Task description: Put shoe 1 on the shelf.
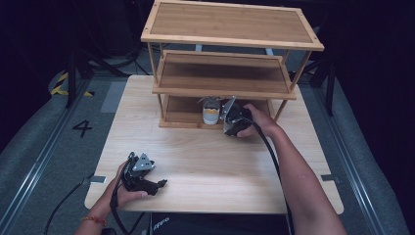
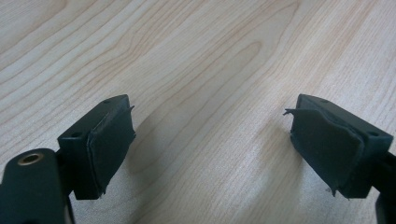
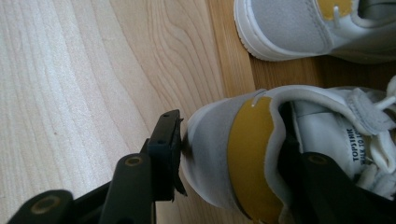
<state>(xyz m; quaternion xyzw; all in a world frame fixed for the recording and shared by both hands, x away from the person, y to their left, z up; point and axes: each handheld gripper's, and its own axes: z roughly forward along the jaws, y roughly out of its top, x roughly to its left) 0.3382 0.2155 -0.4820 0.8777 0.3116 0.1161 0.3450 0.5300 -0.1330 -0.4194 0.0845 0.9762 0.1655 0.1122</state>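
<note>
Right claw (image 3: 229, 154) clamps a sneaker's (image 3: 233, 154) heel at the shelf (image 1: 176, 117); left claw (image 2: 210, 144) gapes wide.

White-and-grey shoe (image 3: 224, 154) with mustard heel stripe, black tongs (image 3: 224, 163), pale woodgrain table (image 1: 215, 166)

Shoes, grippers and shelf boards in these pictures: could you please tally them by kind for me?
Shoes: 2, one held at the heel by the right gripper, another beside it on the rack's bottom board.
Grippers: 2, right and left.
Shelf boards on the rack: 3.
Total: 7.
</note>
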